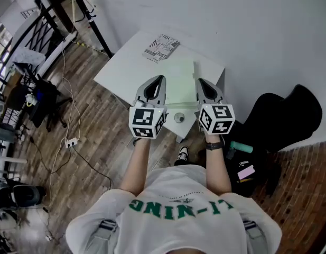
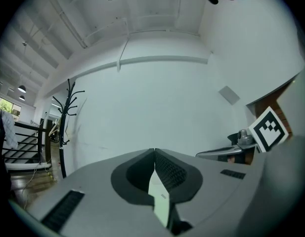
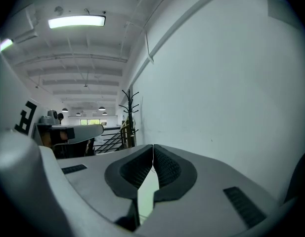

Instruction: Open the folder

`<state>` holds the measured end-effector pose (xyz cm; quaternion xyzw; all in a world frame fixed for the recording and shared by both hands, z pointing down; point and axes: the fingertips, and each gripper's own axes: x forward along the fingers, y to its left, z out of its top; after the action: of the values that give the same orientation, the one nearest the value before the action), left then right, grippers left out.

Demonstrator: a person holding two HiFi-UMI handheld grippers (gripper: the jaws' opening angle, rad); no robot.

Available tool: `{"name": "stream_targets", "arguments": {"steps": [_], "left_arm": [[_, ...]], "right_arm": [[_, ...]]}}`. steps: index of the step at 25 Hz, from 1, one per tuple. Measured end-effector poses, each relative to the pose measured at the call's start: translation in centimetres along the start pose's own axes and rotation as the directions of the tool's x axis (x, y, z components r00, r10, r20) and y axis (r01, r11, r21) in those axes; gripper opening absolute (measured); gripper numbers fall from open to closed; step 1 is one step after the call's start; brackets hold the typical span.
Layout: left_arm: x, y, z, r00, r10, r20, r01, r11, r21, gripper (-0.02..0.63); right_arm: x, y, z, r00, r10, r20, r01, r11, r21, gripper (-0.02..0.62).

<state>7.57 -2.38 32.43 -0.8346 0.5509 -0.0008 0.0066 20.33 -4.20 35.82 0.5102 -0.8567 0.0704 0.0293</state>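
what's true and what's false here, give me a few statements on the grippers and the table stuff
1. The left gripper has its jaws together with nothing between them. True.
2. The right gripper is clamped on the folder. False: its jaws are shut on nothing, and the folder lies on the table.
3. In the head view the pale green folder shows between the two grippers. True.
4. The printed booklet lies on top of the folder. False: it lies apart from it, at the table's far end.
5. A black bag sits on the floor at the person's left. False: it is at the person's right, by the wall.
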Motion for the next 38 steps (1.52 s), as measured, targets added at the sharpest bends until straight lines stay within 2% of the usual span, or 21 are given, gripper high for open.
{"name": "stream_targets", "arguments": {"steps": [4, 9, 13, 17, 24, 30, 36, 38], "left_arm": [[5.4, 0.4, -2.0, 0.998, 0.037, -0.045, -0.038, 0.999, -0.008, 0.017], [9.3, 0.7, -4.5, 0.994, 0.057, -0.092, -0.06, 0.998, -0.024, 0.017], [12.3, 0.9, -6.0, 0.993, 0.038, -0.116, -0.039, 0.999, -0.011, 0.017], [15.0, 1.4, -7.5, 0.99, 0.003, -0.143, -0.006, 1.0, -0.017, 0.017], [18.0, 3.9, -9.4, 0.983, -0.026, -0.181, 0.022, 0.999, -0.027, 0.017], [20.0, 6.2, -11.0, 0.974, -0.047, -0.221, 0.036, 0.998, -0.052, 0.017], [21.5, 7.1, -12.0, 0.965, -0.094, -0.247, 0.082, 0.995, -0.058, 0.017], [21.9, 7.4, -12.2, 0.962, -0.106, -0.251, 0.095, 0.994, -0.056, 0.017]], "right_arm": [[4.3, -4.2, -1.7, 0.997, 0.057, -0.06, -0.055, 0.998, 0.027, 0.017], [7.5, -7.3, -4.6, 0.987, 0.098, -0.124, -0.091, 0.994, 0.064, 0.034], [10.3, -8.8, -8.1, 0.977, 0.089, -0.192, -0.084, 0.996, 0.033, 0.043], [12.9, -9.9, -11.3, 0.96, 0.093, -0.263, -0.08, 0.995, 0.061, 0.06], [17.2, -11.4, -14.1, 0.935, 0.124, -0.333, -0.111, 0.992, 0.056, 0.095], [20.0, -13.6, -17.4, 0.895, 0.138, -0.425, -0.119, 0.99, 0.072, 0.148], [21.3, -15.2, -22.3, 0.817, 0.155, -0.556, -0.128, 0.988, 0.088, 0.234], [21.7, -15.4, -23.5, 0.804, 0.175, -0.569, -0.127, 0.984, 0.123, 0.244]]}}
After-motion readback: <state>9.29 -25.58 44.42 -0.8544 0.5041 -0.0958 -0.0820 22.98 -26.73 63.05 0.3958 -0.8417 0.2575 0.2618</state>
